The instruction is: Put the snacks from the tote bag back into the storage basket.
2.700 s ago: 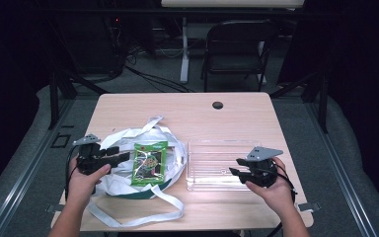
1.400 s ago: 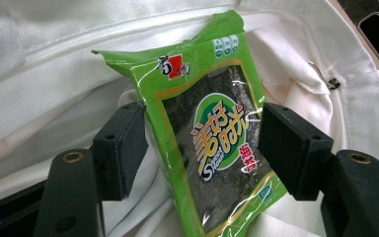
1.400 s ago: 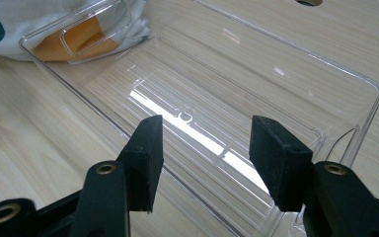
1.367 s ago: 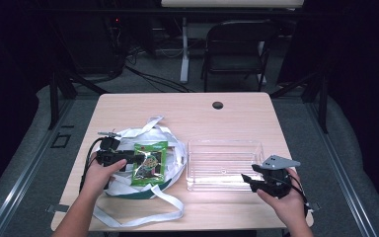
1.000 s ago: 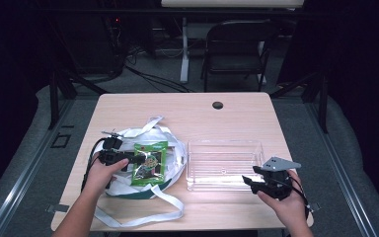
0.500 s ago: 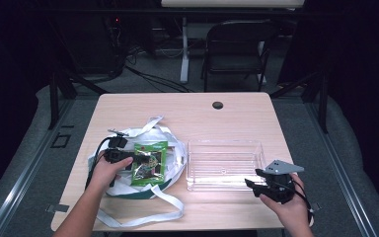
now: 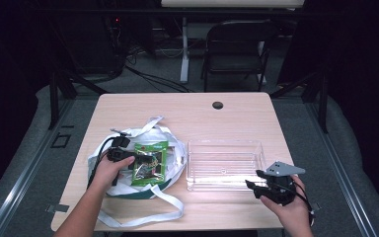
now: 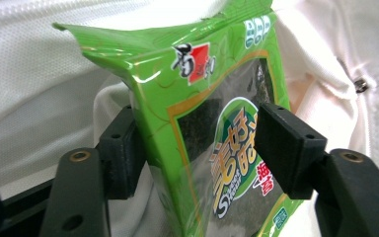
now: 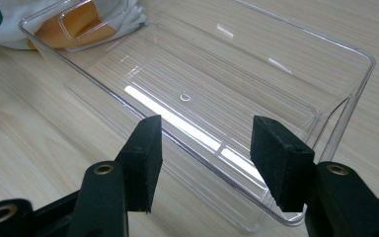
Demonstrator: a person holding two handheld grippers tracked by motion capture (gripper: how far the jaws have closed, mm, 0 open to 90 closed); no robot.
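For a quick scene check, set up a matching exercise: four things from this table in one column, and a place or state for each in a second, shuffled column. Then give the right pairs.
Things
1. green snack packet
2. clear plastic tray
3. white bag
4. right gripper

Places or states
A. empty, on the right half of the table
B. spread flat under the packet, straps trailing
C. between the left gripper's jaws
D. open, held beside the tray's near corner

Pairs: 1-C, 2-A, 3-B, 4-D
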